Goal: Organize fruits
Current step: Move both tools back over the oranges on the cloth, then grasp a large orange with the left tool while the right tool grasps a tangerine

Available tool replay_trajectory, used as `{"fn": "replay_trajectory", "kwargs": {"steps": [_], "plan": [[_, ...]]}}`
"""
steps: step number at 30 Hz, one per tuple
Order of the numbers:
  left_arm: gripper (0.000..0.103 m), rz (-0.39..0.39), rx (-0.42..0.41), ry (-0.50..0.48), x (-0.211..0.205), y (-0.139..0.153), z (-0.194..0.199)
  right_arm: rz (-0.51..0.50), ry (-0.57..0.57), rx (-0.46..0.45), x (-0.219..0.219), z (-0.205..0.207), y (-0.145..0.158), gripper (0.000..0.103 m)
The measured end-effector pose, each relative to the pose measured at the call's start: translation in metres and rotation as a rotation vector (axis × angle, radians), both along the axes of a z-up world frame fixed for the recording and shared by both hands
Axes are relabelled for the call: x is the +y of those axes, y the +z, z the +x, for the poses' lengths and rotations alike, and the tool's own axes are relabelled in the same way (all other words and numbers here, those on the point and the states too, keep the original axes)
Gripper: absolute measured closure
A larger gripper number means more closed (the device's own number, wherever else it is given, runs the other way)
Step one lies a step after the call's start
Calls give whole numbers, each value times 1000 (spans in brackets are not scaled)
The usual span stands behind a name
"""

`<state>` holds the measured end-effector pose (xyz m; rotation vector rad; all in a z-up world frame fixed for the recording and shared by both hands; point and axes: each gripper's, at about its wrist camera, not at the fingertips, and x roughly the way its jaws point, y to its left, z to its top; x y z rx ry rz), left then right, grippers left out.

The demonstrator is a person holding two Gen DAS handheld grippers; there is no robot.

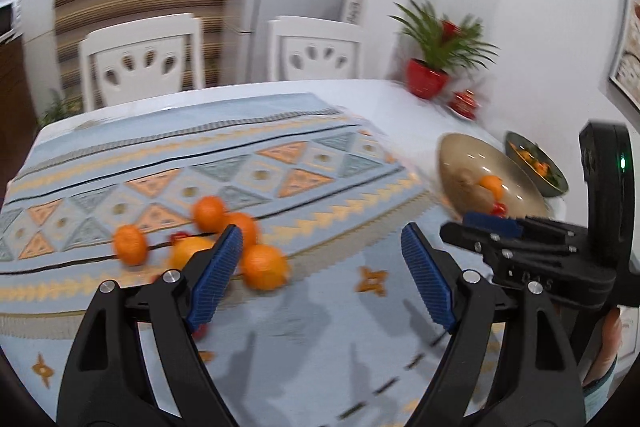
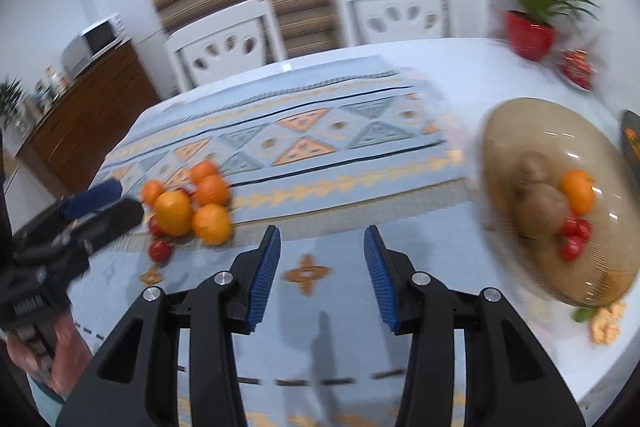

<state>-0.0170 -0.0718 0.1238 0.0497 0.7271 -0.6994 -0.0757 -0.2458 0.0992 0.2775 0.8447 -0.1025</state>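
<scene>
Several oranges lie in a cluster on the patterned blue cloth, with small red tomatoes among them. My left gripper hangs open above the cloth, empty, its left finger in front of the cluster. In the right wrist view the same oranges and a tomato lie at the left. My right gripper is open and empty over bare cloth. A tan glass bowl to the right holds an orange, two brown fruits and small tomatoes. The left gripper shows beside the cluster.
A dark green bowl with food stands behind the tan bowl. A plant in a red pot and a small red dish sit at the table's far right. Two white chairs line the far edge. A hand holds the left gripper.
</scene>
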Motion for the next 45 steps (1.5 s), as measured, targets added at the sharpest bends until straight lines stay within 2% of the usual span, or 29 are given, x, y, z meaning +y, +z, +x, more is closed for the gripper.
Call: {"fn": "replay_trajectory", "kwargs": {"steps": [3, 7, 13, 18, 25, 29, 33, 40, 45], "plan": [[19, -13, 11, 68, 31, -4, 21, 34, 83, 12, 21, 18, -12, 59], [19, -27, 60, 116, 52, -15, 47, 63, 177, 38, 43, 42, -31, 59], [19, -34, 123, 135, 56, -49, 79, 74, 264, 57, 68, 68, -53, 59], [19, -42, 144, 122, 57, -70, 84, 76, 308, 48, 82, 82, -66, 59], [19, -64, 215, 106, 58, -89, 89, 82, 295, 0, 87, 89, -76, 56], [19, -49, 232, 98, 52, -95, 91, 88, 290, 20, 85, 95, -83, 54], [19, 8, 218, 113, 43, -100, 94, 52, 285, 23, 90, 96, -85, 53], [20, 41, 209, 129, 39, -105, 94, 46, 287, 34, 90, 98, -88, 53], [30, 74, 177, 137, 33, -104, 91, 38, 288, 39, 92, 99, -89, 53]]}}
